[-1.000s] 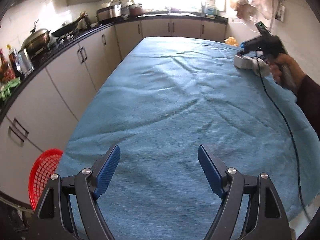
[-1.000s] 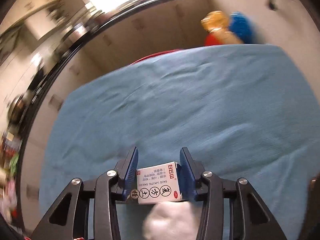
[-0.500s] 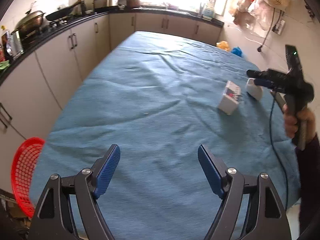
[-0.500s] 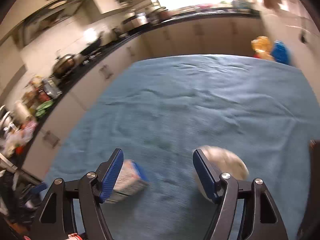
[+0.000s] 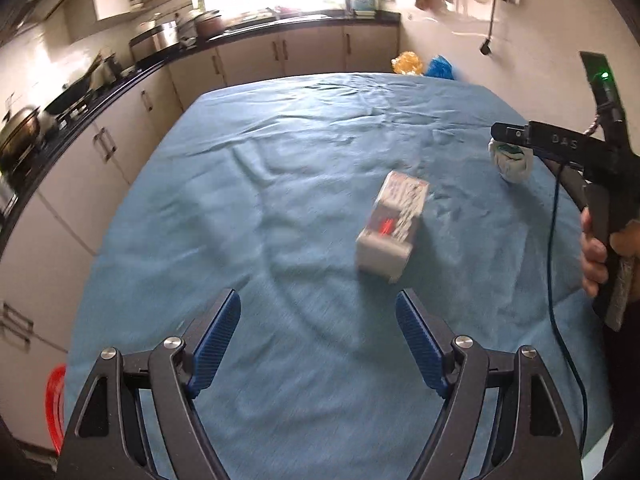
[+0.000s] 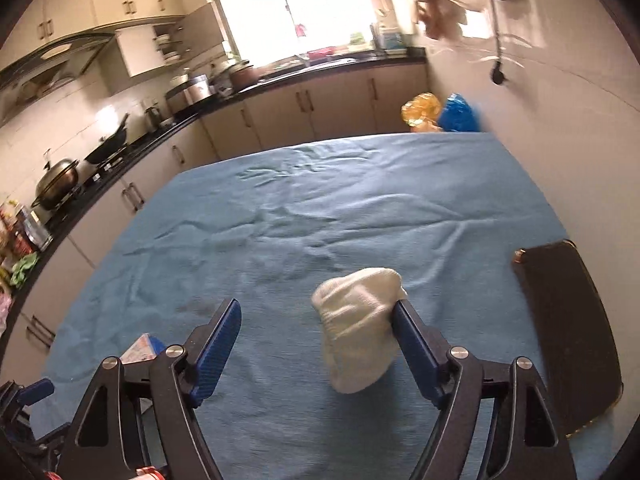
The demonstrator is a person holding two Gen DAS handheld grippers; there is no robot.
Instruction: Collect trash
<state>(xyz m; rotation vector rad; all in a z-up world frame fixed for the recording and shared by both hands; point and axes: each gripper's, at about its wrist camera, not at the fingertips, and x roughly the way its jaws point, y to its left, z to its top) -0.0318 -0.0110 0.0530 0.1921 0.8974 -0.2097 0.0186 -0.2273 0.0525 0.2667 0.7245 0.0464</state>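
A small white printed carton [image 5: 390, 228] lies on the blue tablecloth [image 5: 280, 200], just beyond my open, empty left gripper [image 5: 318, 336]. A crumpled white wad [image 6: 358, 336] lies on the cloth against the inner side of the right finger of my open right gripper [image 6: 318, 340]. The wad also shows in the left wrist view [image 5: 512, 160], under the right gripper's tip. The carton's corner [image 6: 142, 350] shows behind the right gripper's left finger.
A red basket [image 5: 56, 404] sits on the floor at the table's left front corner. Kitchen counters with pots [image 6: 56, 180] run along the left and far sides. A dark chair back [image 6: 568, 328] stands at the table's right edge. Orange and blue bags [image 6: 440, 114] lie beyond the far end.
My right gripper opened and let the carton drop onto the cloth, then swung to face along the table. My left gripper turned right, bringing the carton and wad into view.
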